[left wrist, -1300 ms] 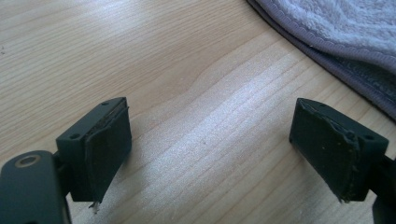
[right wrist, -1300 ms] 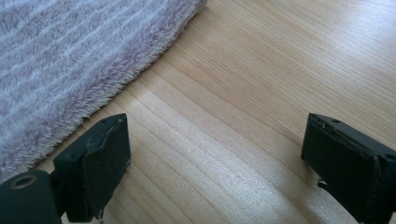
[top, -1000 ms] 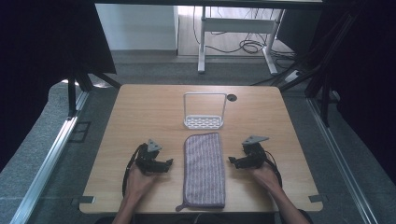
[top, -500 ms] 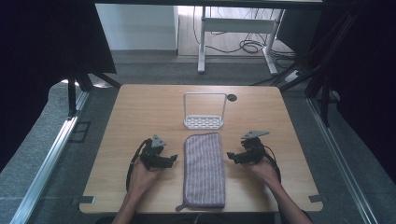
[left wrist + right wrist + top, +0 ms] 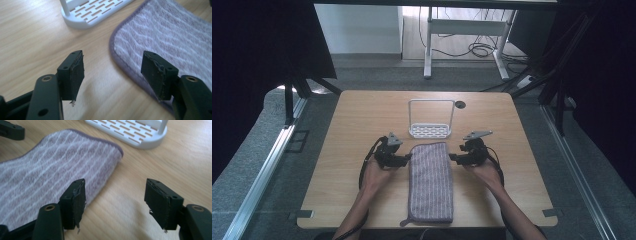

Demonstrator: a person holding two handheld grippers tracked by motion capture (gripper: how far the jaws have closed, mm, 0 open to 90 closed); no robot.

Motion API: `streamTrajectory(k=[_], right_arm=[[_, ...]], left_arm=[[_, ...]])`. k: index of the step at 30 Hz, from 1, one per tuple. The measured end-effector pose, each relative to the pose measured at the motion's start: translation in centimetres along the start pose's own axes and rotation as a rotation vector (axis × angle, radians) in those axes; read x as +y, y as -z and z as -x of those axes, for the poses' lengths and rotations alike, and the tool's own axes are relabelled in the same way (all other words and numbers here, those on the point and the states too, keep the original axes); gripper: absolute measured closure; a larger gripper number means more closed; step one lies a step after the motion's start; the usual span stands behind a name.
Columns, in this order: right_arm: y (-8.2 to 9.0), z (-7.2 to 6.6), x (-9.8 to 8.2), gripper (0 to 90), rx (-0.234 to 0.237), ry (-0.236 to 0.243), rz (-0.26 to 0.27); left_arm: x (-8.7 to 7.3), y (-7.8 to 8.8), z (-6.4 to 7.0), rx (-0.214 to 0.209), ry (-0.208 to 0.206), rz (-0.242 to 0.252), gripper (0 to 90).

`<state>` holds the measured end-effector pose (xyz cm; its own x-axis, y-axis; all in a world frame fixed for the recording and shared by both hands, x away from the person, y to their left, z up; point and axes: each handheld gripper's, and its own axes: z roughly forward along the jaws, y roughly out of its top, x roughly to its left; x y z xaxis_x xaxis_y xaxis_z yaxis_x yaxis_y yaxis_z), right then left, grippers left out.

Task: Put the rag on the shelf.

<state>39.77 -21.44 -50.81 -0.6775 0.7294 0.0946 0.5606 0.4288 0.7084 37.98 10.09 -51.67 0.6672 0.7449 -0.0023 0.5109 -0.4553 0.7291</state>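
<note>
High view: the striped towel (image 5: 429, 181) lies flat on the tabletop (image 5: 352, 125), its long axis running away from the person, its far short edge just beside the white rack (image 5: 430, 120). The left gripper (image 5: 404, 159) sits at the towel's left edge near the far corner; the right gripper (image 5: 455, 159) sits at the towel's right edge opposite it. Both sets of jaws stand apart and hold nothing.

Left gripper view: one jaw is over bare wood beside the towel (image 5: 170, 35); the other overlaps the hemmed edge. Right gripper view: one jaw sits over the towel (image 5: 50, 177) edge, the other over bare wood.

Probable faults from this position:

1. Missed grasp. The towel lies flat against the wood. If the jaws close without a jaw getting under the hem, they are likely to slide over the pile and close on nothing.
2. Partial grasp. The towel looks folded into layers. Closing on the top layer alone would let the lower layers fall open when lifted.
3. Uneven lift. If one gripper catches the towel and the other does not, the cloth will likely skew or drag.
4. Collision. The rack stands just beyond the towel's far corners; a forward motion could push it.
</note>
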Motion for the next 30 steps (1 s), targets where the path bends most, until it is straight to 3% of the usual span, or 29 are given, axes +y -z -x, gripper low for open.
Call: streamTrajectory(k=[9,18,22,24,26,27,29,30], right_arm=[[-2.2,-0.2,1.4,46.5,-0.022,-0.002,-0.021],[-3.9,0.1,1.4,45.0,-0.025,-0.020,-0.036],[-4.5,-0.3,1.1,48.6,-0.029,-0.004,-0.050],[-4.6,-0.4,1.1,52.1,-0.039,0.009,-0.049],[-4.5,-0.9,1.1,68.2,-0.024,0.033,-0.056],[-4.5,-0.9,1.1,68.2,-0.024,0.033,-0.056],[-4.5,-1.3,1.1,81.1,0.005,0.041,-0.055],[-4.5,-1.4,1.1,82.4,0.006,0.050,-0.061]], left_arm=[[1.1,-2.5,0.0,-0.018,0.011,0.005,41.7],[0.8,-4.0,-0.1,-0.015,0.010,-0.024,39.7],[0.4,-4.3,-0.3,-0.048,0.040,-0.010,42.8],[0.4,-4.2,-0.2,-0.050,0.039,-0.012,47.0],[0.5,-4.2,0.1,-0.059,0.044,-0.013,56.3],[0.5,-4.2,0.3,-0.065,0.043,-0.012,56.3],[0.5,-4.1,0.6,-0.071,0.052,-0.011,68.1],[0.5,-4.1,0.6,-0.085,0.059,-0.010,72.3]])
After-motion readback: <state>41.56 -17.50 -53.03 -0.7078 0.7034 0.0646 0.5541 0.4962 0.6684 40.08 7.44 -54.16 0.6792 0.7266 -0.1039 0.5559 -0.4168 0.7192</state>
